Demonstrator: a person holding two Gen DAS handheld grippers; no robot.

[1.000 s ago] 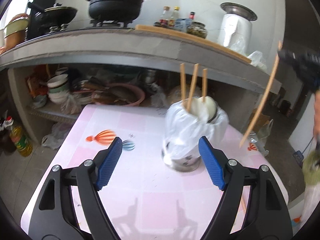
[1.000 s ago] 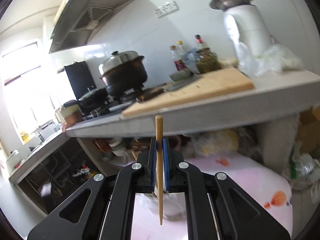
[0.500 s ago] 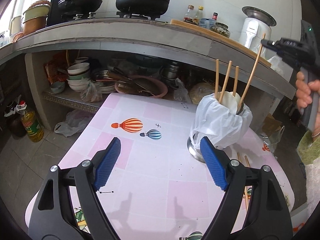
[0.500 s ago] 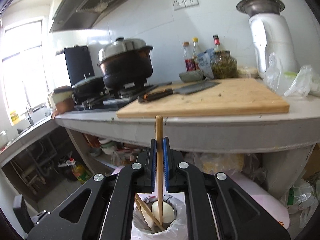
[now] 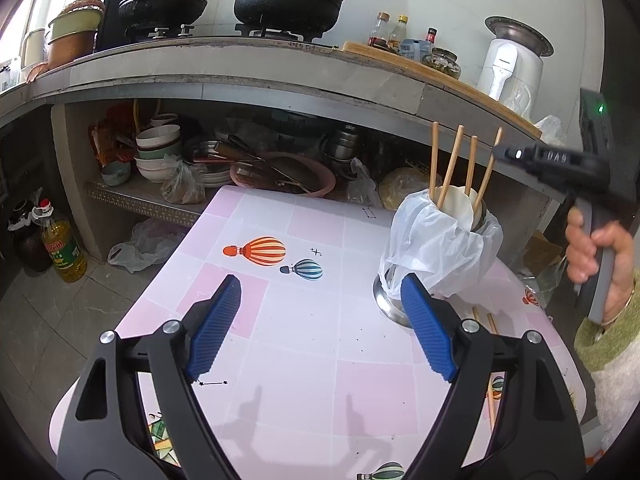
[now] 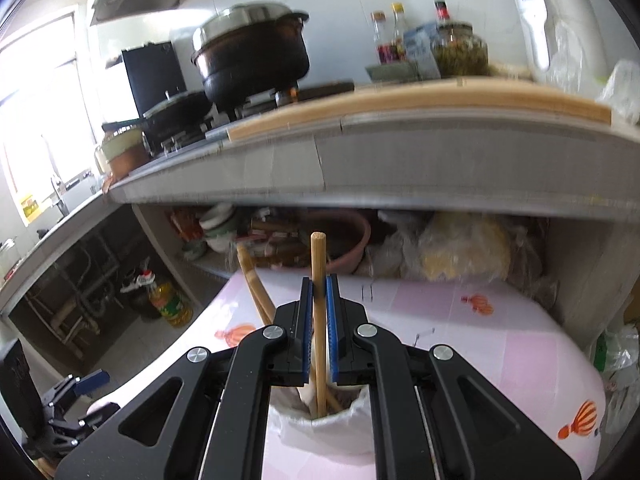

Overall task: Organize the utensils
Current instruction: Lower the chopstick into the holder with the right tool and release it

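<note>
Chopstick [image 6: 318, 320] first: a thin, stiff, light round wooden stick, smooth enough to swivel, so a pinch just below its blunt top looks right. On the left, the left gripper [image 5: 320, 320] hangs over the pink balloon-print tabletop [image 5: 304, 352], ribbed blue fingers [image 5: 214, 326] spread wide, empty. Further right stands the steel holder [image 5: 390, 300], draped in crinkly white plastic, three sticks upright inside. The right gripper [image 6: 319, 292] pinches the chopstick, its tip dipping into the holder.

"DAS" on right gripper [image 5: 560, 164] body.
</note>
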